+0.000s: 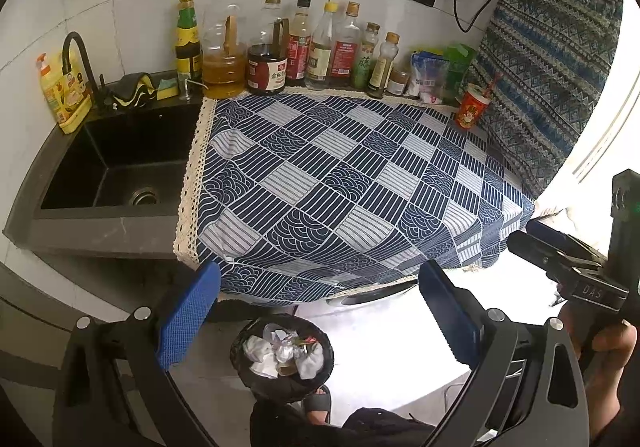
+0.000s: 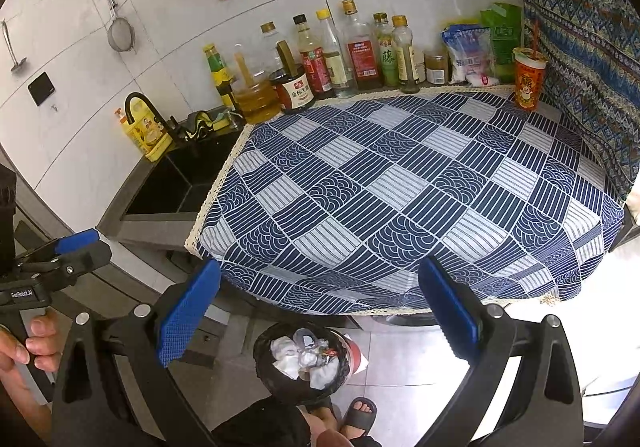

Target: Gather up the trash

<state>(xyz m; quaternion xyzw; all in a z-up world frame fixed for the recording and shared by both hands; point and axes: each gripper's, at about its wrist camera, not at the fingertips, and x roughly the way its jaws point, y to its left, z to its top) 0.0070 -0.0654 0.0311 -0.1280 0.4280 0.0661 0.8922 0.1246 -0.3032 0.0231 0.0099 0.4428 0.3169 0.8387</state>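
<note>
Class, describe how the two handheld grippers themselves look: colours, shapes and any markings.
Both are black frames with silver bolts and two flat fingers padded in blue dimpled rubber. The left gripper bears white "GenRobot.AI" lettering on its body; the right gripper shows "DAS". No cables or sleeves are visible.

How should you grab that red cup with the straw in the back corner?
Grip the red cup around the middle of its body, coming in level from the front across the checked cloth. It stands upright, and its straw sticks out of the lid, so a grab from above would likely hit it. The patterned curtain and the packets crowd its other sides.
</note>
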